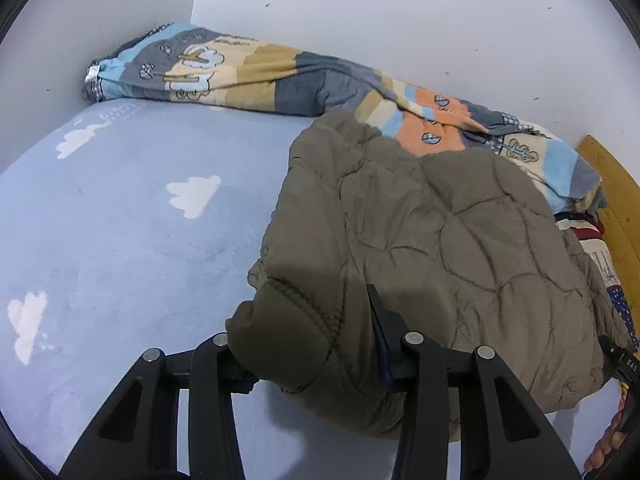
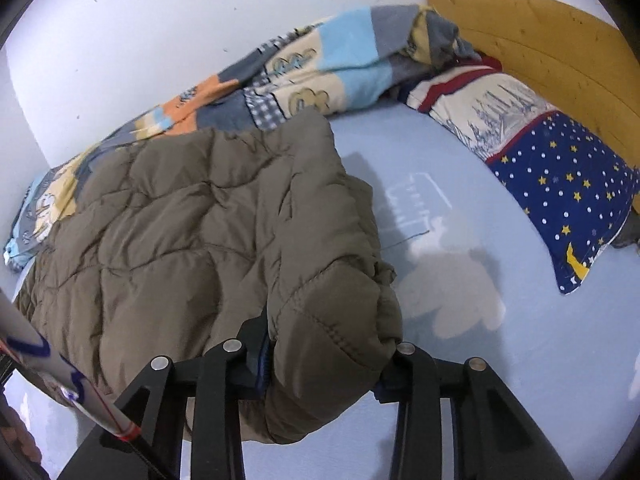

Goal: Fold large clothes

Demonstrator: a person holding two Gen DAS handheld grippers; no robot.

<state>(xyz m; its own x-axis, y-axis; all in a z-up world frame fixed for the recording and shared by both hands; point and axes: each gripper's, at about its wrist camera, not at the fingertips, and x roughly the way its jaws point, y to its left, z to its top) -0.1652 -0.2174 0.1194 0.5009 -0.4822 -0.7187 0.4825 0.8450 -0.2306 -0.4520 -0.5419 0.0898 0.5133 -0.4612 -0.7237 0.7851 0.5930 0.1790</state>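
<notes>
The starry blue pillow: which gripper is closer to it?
Right. The right gripper clamps the jacket corner nearest the pillow; the left gripper clamps the far corner.

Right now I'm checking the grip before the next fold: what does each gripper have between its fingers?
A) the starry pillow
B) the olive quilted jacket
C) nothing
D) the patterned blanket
B: the left gripper and the right gripper each pinch a bunched corner of the olive quilted jacket above the blue sheet.

No legible text anywhere.
</notes>
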